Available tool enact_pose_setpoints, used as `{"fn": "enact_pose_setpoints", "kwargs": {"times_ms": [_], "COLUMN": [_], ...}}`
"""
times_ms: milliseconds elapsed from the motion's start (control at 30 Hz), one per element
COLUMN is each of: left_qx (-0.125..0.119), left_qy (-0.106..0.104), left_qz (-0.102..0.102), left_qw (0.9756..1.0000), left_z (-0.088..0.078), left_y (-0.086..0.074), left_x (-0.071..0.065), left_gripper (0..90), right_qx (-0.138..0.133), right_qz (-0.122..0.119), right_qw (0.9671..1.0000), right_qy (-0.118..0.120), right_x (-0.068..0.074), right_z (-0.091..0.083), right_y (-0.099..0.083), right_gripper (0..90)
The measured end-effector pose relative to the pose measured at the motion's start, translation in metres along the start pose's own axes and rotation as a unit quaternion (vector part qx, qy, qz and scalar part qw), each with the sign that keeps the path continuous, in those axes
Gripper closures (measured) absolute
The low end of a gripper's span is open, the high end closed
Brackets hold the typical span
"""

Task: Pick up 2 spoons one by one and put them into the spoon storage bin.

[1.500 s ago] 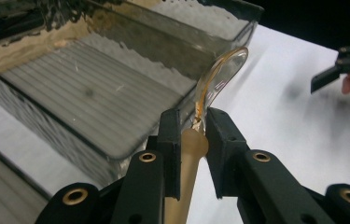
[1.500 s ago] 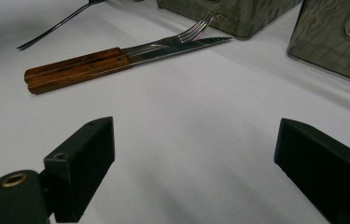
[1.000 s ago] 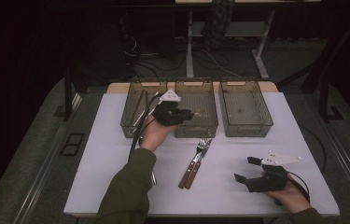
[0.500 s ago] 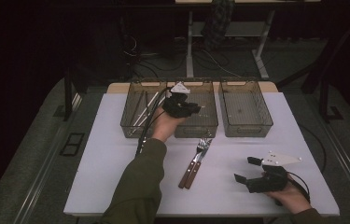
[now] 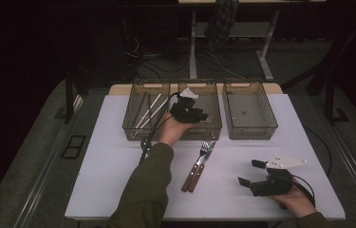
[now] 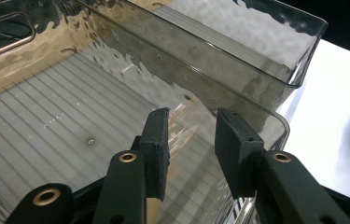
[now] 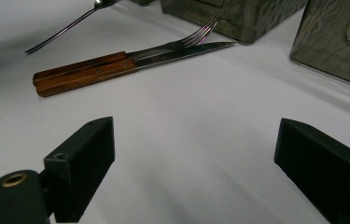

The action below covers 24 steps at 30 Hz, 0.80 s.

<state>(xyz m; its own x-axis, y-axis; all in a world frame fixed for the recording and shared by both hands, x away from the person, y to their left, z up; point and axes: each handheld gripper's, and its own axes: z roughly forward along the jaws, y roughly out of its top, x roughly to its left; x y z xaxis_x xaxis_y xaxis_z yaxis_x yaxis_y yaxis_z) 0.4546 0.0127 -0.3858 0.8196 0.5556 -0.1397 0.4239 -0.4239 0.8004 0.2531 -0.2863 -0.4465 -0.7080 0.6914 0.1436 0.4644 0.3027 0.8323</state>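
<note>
My left gripper (image 5: 199, 114) hangs over the middle bin (image 5: 212, 129), jaws just parting with nothing between them, my right gripper (image 5: 254, 173) rests open on the table (image 5: 109, 180), so next I'd fetch the fork (image 5: 200, 160) lying beside the knife (image 5: 190, 178)

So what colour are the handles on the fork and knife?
The handles are reddish-brown wood, showing best in the right gripper view.

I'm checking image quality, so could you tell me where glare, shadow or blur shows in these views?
High view: dark surroundings, white table brightly lit. Left gripper view: rippled reflections on the clear bin. Right gripper view: blurred fingers, sharp knife and fork.
</note>
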Motion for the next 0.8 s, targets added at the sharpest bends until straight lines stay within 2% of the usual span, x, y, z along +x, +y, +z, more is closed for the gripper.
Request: {"fn": "enact_pose_setpoints", "kwargs": {"times_ms": [267,500,600,800], "left_qx": [-0.014,-0.028,-0.031,-0.026], "left_qy": [0.000,-0.009,-0.012,-0.016], "left_qz": [-0.006,0.000,0.000,0.005], "left_qw": [0.9999,0.9996,0.9995,0.9995], "left_z": [-0.009,-0.032,-0.046,-0.073], "left_y": [-0.001,-0.010,-0.016,-0.033], "left_x": [0.000,-0.008,-0.011,-0.013], "left_gripper": [51.9,49.4,51.3,67.8], "right_qx": [0.001,0.004,0.005,0.007], "right_qz": [-0.001,0.000,0.000,0.001], "right_qw": [1.0000,1.0000,1.0000,1.0000], "right_qy": [0.000,-0.001,-0.002,-0.003], "right_x": [0.000,-0.001,-0.001,-0.002], "right_z": [0.000,0.001,0.002,0.003], "right_y": [0.000,0.000,0.000,-0.001], "right_gripper": [12.0,12.0,12.0,12.0]}}
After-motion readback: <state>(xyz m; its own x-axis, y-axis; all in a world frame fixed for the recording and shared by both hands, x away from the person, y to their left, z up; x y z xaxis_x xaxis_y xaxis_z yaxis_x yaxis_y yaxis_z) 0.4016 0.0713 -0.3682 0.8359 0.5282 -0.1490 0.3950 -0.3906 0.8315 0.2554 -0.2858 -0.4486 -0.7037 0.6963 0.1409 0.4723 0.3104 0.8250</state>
